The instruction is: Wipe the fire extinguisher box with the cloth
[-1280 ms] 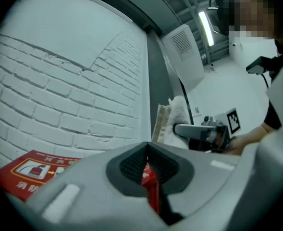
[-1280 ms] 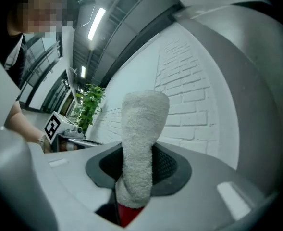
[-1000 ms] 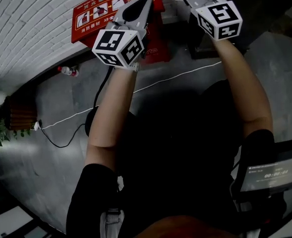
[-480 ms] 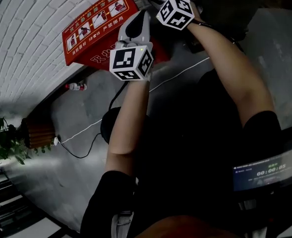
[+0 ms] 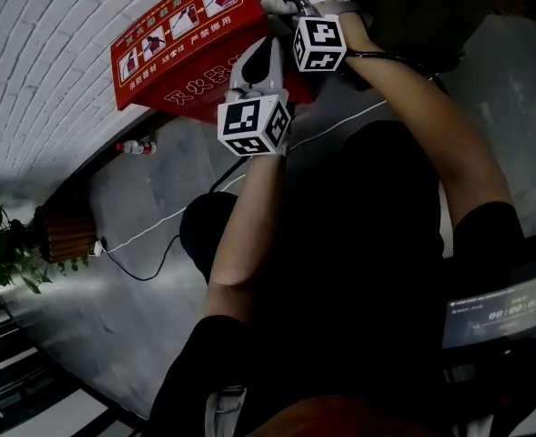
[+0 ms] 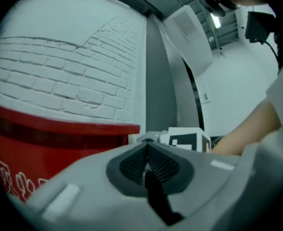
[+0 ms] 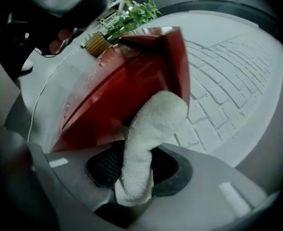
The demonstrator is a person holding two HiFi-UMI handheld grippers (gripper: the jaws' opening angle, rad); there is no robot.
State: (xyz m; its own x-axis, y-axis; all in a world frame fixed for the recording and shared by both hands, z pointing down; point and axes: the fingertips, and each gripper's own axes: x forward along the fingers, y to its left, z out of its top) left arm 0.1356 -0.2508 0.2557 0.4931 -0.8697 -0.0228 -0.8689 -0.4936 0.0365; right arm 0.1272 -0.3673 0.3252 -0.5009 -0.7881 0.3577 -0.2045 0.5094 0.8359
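The red fire extinguisher box (image 5: 181,48) stands against the white brick wall; it also fills the left gripper view (image 6: 40,158) and the right gripper view (image 7: 122,88). My right gripper (image 5: 290,3) is shut on a white fluffy cloth (image 7: 146,138), whose free end presses against the box's near corner; the cloth (image 5: 272,0) shows at the box's top right edge. My left gripper (image 5: 260,48) is shut with nothing between its pads (image 6: 131,165), held just in front of the box's front face.
A potted plant (image 5: 4,253) and a small bottle (image 5: 133,146) stand by the wall's foot. A white cable (image 5: 158,226) and a black cable (image 5: 136,267) cross the grey floor. A dark object stands right of the box (image 5: 404,16).
Both grippers have moved toward the box. The right gripper carried the cloth up to the box's top corner; the left gripper closed in on the front face.
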